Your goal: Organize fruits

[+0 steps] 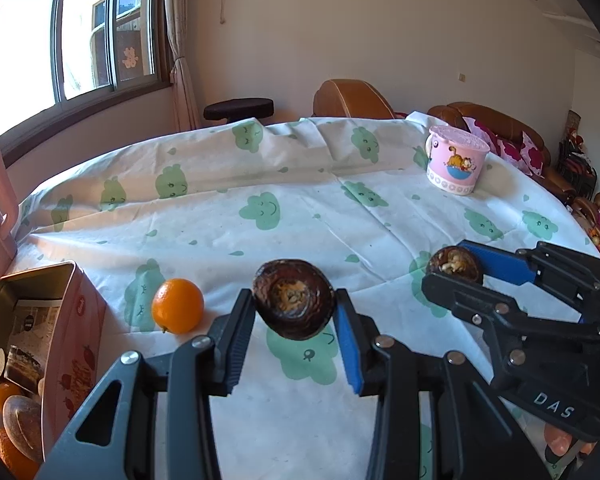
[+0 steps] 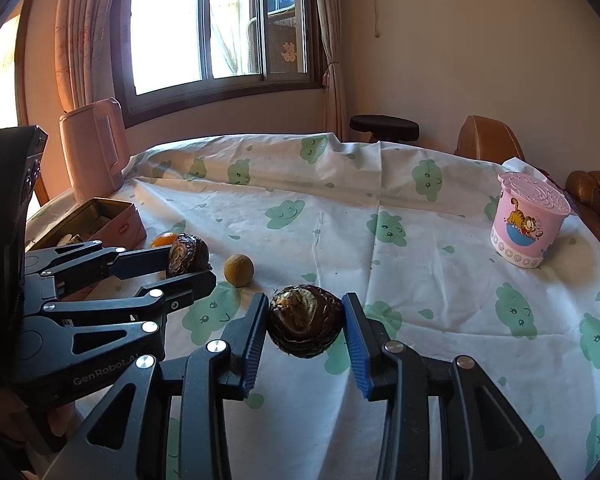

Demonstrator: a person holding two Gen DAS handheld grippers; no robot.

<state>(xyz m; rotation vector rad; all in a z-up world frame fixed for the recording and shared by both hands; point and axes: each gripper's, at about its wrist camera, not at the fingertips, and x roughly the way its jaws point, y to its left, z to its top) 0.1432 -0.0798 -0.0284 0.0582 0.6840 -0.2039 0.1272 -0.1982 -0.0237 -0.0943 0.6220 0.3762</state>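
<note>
My left gripper (image 1: 294,312) is shut on a dark brown water chestnut (image 1: 293,304) and holds it above the tablecloth. My right gripper (image 2: 305,326) is shut on a second dark water chestnut (image 2: 306,326). Each shows in the other view: the right gripper (image 1: 456,266) with its chestnut (image 1: 455,265), the left gripper (image 2: 190,264) with its chestnut (image 2: 188,255). An orange (image 1: 177,305) lies on the cloth left of my left gripper, beside an open pink tin box (image 1: 74,320) that holds fruits. A small brownish fruit (image 2: 239,269) lies on the cloth.
A pink cartoon cup (image 1: 456,164) stands at the far right of the table (image 1: 300,200). A pink kettle (image 2: 94,148) stands at the far left behind the tin (image 2: 100,220). A stool (image 1: 238,109) and brown sofas stand beyond the table.
</note>
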